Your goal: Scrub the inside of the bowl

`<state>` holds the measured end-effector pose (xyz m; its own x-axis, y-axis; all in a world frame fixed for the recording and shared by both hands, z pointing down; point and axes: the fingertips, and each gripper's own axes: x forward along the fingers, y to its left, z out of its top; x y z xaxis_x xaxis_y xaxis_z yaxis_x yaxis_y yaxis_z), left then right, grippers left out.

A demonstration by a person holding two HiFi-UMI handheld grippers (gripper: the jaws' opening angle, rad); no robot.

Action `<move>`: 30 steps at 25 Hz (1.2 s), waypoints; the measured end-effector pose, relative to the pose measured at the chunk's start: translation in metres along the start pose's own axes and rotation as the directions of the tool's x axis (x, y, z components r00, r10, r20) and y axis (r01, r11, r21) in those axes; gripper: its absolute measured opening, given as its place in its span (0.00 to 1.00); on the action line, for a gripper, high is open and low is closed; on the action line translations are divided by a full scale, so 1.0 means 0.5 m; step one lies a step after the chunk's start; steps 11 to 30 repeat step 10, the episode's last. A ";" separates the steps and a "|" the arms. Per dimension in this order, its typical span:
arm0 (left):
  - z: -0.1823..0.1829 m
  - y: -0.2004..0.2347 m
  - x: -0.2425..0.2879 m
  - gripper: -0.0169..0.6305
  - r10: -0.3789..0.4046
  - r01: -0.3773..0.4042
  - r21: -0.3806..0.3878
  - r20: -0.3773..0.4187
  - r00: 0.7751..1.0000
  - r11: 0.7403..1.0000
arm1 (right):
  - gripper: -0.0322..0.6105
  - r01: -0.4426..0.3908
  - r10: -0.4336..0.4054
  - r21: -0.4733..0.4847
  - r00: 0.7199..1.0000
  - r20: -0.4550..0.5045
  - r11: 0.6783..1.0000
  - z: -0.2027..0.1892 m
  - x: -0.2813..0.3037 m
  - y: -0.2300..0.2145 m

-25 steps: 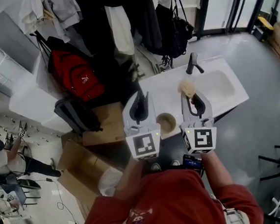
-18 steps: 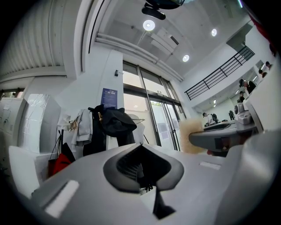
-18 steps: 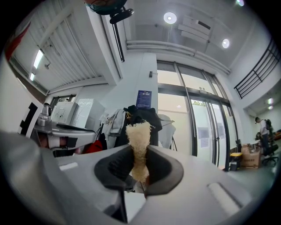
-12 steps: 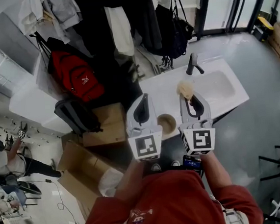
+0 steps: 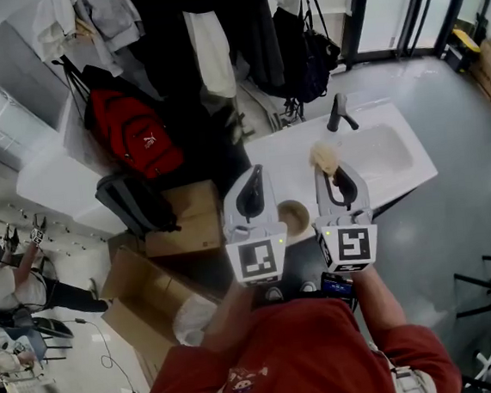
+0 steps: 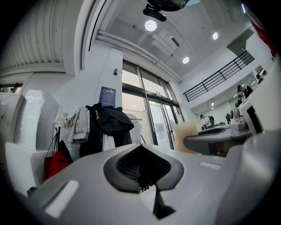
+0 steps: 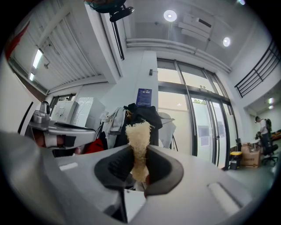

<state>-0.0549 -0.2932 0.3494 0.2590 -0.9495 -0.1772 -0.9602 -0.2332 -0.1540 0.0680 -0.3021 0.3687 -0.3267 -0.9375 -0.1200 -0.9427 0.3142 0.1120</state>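
- Since a second ago the left gripper (image 5: 251, 185) has brought its jaws together. They stood apart then, and now they meet with nothing between them in the left gripper view (image 6: 141, 165). Neither hand has changed place in the head view.
- The right gripper (image 5: 338, 174) is pinching a tan, fibrous scrubber (image 5: 323, 154). In the right gripper view (image 7: 138, 166) the pads squeeze its lower part and its frayed top (image 7: 139, 129) stands up above the jaws.
- Both grippers are held side by side in front of the person, pointing out across the room, not down at the work.
- The bowl (image 5: 292, 217) sits below and between them on the near edge of the white counter (image 5: 281, 158). It is upright, untouched by either gripper, and out of sight in both gripper views.
- Further out are the sink basin (image 5: 384, 154) and the dark faucet (image 5: 338, 111), to the right of the bowl.
- Step in hand, as I judge it: the tool is gripped but scrubbing has not begun. This is the pause before reaching for the bowl.
- The next move likely calls for tipping both grippers downward. The left would have to open again to take the bowl's rim and steady it. The right would then lower the scrubber inside and rub the inner wall.
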 end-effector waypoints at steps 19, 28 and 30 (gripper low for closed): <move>-0.003 -0.012 -0.003 0.04 -0.005 0.005 0.004 0.011 1.000 1.000 | 0.16 0.005 -0.005 0.003 1.000 -0.004 1.000 -0.007 -0.004 -0.009; -0.003 -0.012 -0.003 0.04 -0.005 0.005 0.004 0.011 1.000 1.000 | 0.16 0.005 -0.005 0.003 1.000 -0.004 1.000 -0.007 -0.004 -0.009; -0.003 -0.012 -0.003 0.04 -0.005 0.005 0.004 0.011 1.000 1.000 | 0.16 0.005 -0.005 0.003 1.000 -0.004 1.000 -0.007 -0.004 -0.009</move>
